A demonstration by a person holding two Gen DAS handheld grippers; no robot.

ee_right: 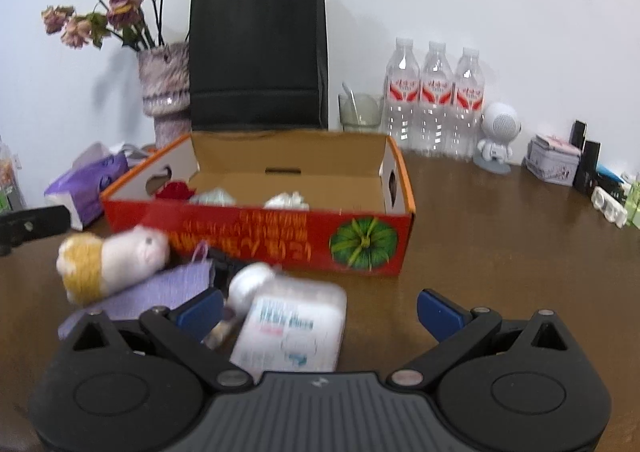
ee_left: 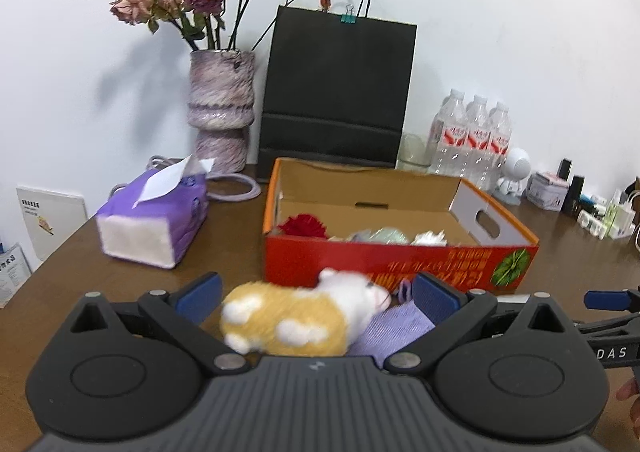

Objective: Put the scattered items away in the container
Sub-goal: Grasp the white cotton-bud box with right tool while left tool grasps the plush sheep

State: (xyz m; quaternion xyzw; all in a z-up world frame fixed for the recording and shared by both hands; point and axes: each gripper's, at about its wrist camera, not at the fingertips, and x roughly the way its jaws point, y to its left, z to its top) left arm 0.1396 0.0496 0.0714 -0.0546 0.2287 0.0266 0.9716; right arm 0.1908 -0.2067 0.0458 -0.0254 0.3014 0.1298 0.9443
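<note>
Brown wooden table (ee_left: 224,236), against a white wall.

Black paper bag (ee_left: 336,92) at the back, upright, green binder clip at its top edge. Left of it a mottled purple vase (ee_left: 222,108) with dried roses.

Red cardboard box (ee_left: 400,260), open top, stands mid-table in front of the bag; green pumpkin print on its near wall. Inside, along the near wall: a red fuzzy item (ee_left: 303,227), a pale greenish bundle (ee_left: 380,236), a white fluffy item (ee_left: 430,238).

Three clear water bottles (ee_right: 434,100) in a row to the right of the bag; a glass cup (ee_right: 358,112) between bag and bottles. A white astronaut figure (ee_right: 498,140) just right of the bottles.

Purple tissue pack (ee_left: 154,220) left of the box, a sheet sticking up.

Left gripper (ee_left: 316,296): jaws spread wide, gripping nothing. Between them lies a yellow-and-white plush toy (ee_left: 296,316), on the table just in front of the box, partly on a lilac knitted cloth (ee_left: 394,332). Contact with either pad cannot be told.

Right gripper (ee_right: 320,312): jaws spread wide, empty. A white plastic cotton-swab box (ee_right: 292,332) lies on the table between them, nearer the left blue pad; label blurred. The plush toy sits to the left here, snout towards the box.
</note>
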